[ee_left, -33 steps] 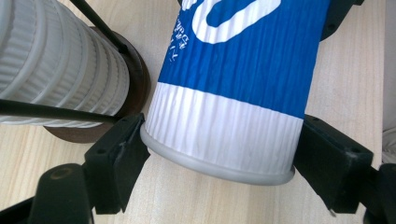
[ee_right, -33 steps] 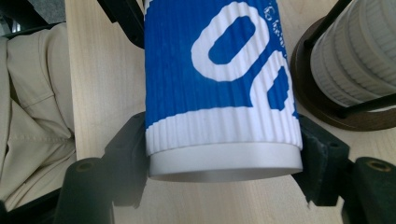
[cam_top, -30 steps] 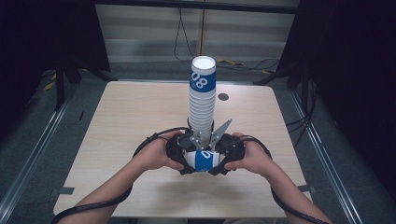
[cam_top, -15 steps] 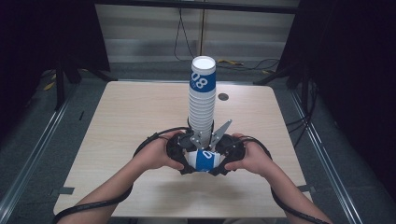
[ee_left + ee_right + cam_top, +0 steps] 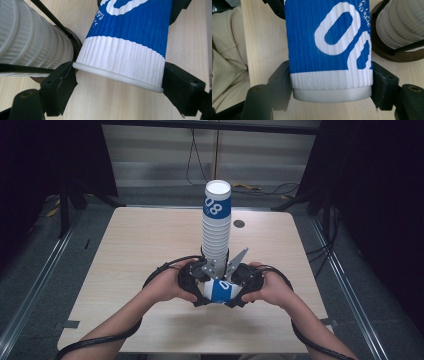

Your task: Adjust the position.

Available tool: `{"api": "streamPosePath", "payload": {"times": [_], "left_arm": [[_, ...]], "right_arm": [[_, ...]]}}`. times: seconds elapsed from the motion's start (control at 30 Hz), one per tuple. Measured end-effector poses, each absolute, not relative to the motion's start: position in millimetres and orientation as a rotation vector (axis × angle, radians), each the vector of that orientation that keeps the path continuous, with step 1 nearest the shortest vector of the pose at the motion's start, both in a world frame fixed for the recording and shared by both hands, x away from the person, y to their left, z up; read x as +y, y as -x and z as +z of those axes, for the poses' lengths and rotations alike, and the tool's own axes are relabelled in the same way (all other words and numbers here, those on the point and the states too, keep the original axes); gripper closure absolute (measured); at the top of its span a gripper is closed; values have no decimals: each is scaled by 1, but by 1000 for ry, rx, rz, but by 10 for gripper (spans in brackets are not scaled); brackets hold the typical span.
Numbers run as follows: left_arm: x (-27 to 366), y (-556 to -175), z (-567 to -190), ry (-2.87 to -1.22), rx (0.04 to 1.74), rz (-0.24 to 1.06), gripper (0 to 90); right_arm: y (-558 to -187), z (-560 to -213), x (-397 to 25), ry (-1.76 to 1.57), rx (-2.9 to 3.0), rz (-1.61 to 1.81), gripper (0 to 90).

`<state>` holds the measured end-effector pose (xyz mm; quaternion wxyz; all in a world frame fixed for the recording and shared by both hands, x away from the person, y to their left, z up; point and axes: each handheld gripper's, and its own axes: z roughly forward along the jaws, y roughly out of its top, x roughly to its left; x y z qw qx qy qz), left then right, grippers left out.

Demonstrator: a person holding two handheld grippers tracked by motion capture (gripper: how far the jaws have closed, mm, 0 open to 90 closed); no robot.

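Table [image 5: 130, 250] first: a tall stack [image 5: 216, 227] of ribbed paper cups stands upright near the middle, on a dark round base with thin black rods beside it. Blue-banded cup on top, white ones below.

Progress, judging from how things lie: one blue cup [image 5: 220, 291] is off the stack and held on its side just at the stack's 6 o'clock, low over the table; I can't tell if it touches the wood. So the pull-off step looks done or nearly so. What's left is unclear: set it down or hand it over. The rest of the stack is untouched.

Left gripper [image 5: 196, 287] is at the cup's 9 o'clock, right gripper [image 5: 241, 290] at its 3 o'clock, both hands wrapped round the handles.

Left gripper view: jaws clamped on the cup's rolled rim [image 5: 117, 76], one pad at each end of the rim, stack [image 5: 32, 42] at 10 o'clock just beside the cup.

Right gripper view: jaws pinch the cup [image 5: 329, 45] across the white ribbed band close to its grey end, pads touching both sides. Stack base at 2 o'clock, near but apart.

Both grips look firm, cup not crushed.
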<state>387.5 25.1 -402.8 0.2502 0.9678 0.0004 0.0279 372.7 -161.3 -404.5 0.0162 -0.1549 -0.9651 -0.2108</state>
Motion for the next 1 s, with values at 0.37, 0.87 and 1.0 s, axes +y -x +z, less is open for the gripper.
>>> {"api": "streamPosePath", "payload": {"times": [0.37,0.87,1.0], "left_arm": [[27,-389,-406,-2596,80,6,155],[43,-394,-402,-2532,148,-8,163],[50,-395,-403,-2480,162,-22,159]], "right_arm": [[-372,-403,-159,419,-3044,-606,299],[-371,-405,-170,428,-3069,-645,299],[-371,-404,-176,447,-3043,-715,297]]}}
